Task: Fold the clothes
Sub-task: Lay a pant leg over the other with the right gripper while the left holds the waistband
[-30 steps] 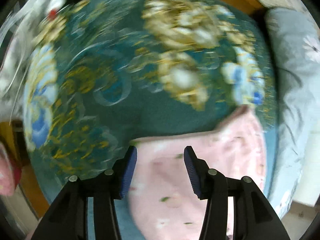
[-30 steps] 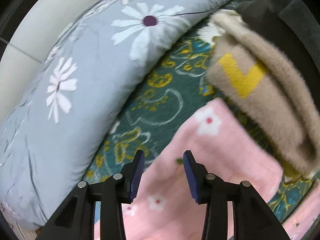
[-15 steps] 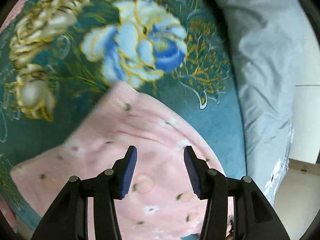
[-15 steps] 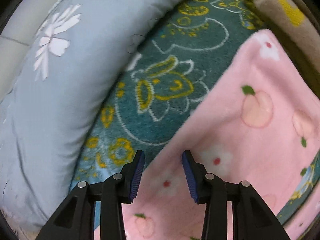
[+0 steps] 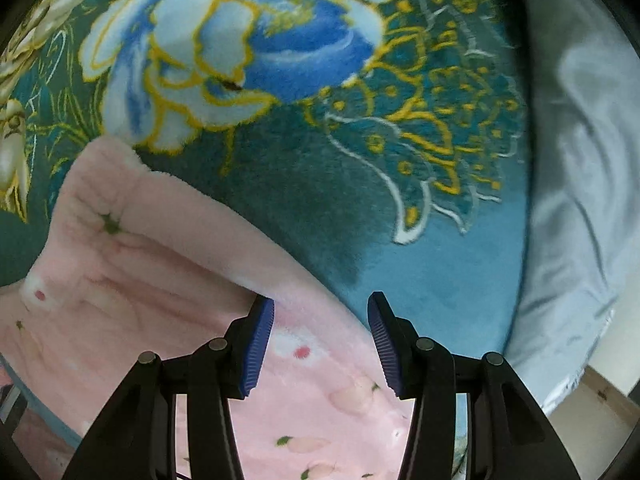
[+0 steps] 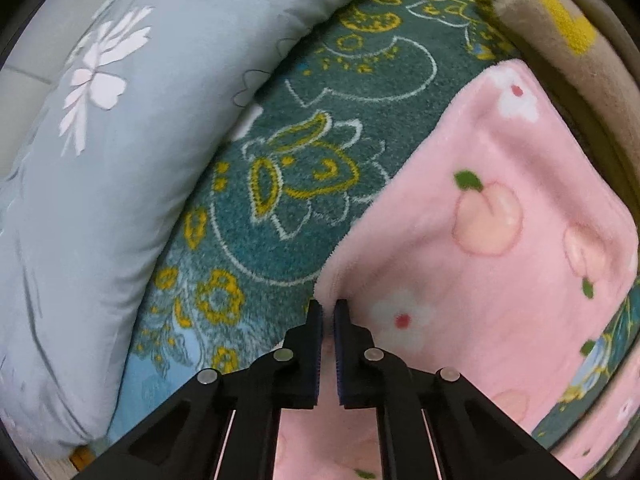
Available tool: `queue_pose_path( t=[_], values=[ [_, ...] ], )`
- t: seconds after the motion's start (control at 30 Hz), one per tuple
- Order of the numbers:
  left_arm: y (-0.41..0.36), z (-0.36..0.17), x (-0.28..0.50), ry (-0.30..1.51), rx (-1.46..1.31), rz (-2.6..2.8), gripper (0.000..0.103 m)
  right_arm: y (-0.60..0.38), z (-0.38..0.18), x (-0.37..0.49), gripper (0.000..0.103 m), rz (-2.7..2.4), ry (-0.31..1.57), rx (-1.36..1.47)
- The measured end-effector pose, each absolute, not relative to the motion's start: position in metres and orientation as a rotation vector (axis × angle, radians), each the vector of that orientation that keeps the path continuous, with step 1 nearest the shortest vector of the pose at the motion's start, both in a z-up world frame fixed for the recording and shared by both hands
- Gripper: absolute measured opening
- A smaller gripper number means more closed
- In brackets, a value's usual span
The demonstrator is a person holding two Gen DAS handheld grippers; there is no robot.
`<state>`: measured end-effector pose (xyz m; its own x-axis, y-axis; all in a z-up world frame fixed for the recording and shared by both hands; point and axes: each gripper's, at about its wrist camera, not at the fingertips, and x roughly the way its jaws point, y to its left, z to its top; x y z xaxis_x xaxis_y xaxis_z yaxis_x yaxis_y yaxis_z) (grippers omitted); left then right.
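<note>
A pink fleece garment with peach and flower prints (image 5: 152, 300) lies on a teal flowered blanket (image 5: 360, 216). In the left wrist view my left gripper (image 5: 320, 340) is open, its jaws astride the garment's upper edge, with the fabric between the blue pads. In the right wrist view the same pink garment (image 6: 500, 240) spreads to the right. My right gripper (image 6: 328, 320) is shut on the garment's left corner edge, which bunches up just above the fingertips.
A grey-blue pillow with white flowers (image 6: 100, 160) lies along the left in the right wrist view and shows at the right edge of the left wrist view (image 5: 580, 160). A beige fuzzy garment with a yellow patch (image 6: 560, 32) lies at the upper right.
My right gripper has shut on the pink garment's edge. My left gripper has moved in closer to the garment's edge and stays open.
</note>
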<state>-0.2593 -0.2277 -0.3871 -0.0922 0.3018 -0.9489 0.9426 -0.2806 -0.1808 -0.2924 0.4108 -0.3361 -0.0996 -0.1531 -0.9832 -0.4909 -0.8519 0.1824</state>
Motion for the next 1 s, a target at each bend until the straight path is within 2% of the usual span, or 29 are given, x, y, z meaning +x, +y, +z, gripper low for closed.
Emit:
queue_pose_path(
  t=[0.17, 0.2, 0.27, 0.33, 0.37, 0.53, 0.77, 1.0],
  values=[
    [-0.229, -0.388, -0.262, 1.352, 1.586, -1.364, 0.050, 0.426, -0.326, -0.276, 0.005, 2.112, 0.787, -1.929],
    [-0.229, -0.387, -0.261, 1.351, 1.582, -1.362, 0.046, 0.430, -0.324, -0.272, 0.005, 2.125, 0.804, -1.927],
    [-0.229, -0.384, -0.259, 1.324, 1.587, -1.371, 0.031, 0.437, -0.320, -0.265, 0.005, 2.148, 0.844, -1.919],
    [-0.230, -0.382, -0.255, 1.304, 1.592, -1.380, 0.011, 0.446, -0.312, -0.254, 0.004, 2.178, 0.885, -1.910],
    [-0.231, -0.381, -0.250, 1.308, 1.586, -1.388, 0.008, 0.451, -0.310, -0.251, 0.004, 2.190, 0.901, -1.907],
    [-0.231, -0.357, -0.228, 1.376, 1.526, -1.538, 0.004, 0.468, -0.279, -0.200, 0.004, 2.263, 0.982, -1.877],
    [-0.232, -0.291, -0.170, 1.527, 1.444, -1.824, 0.004, 0.484, -0.227, -0.151, 0.004, 2.394, 1.081, -1.781],
    [-0.230, -0.226, -0.074, 1.444, 1.398, -2.068, 0.004, 0.518, -0.186, -0.066, 0.004, 2.513, 1.120, -1.680]
  ],
)
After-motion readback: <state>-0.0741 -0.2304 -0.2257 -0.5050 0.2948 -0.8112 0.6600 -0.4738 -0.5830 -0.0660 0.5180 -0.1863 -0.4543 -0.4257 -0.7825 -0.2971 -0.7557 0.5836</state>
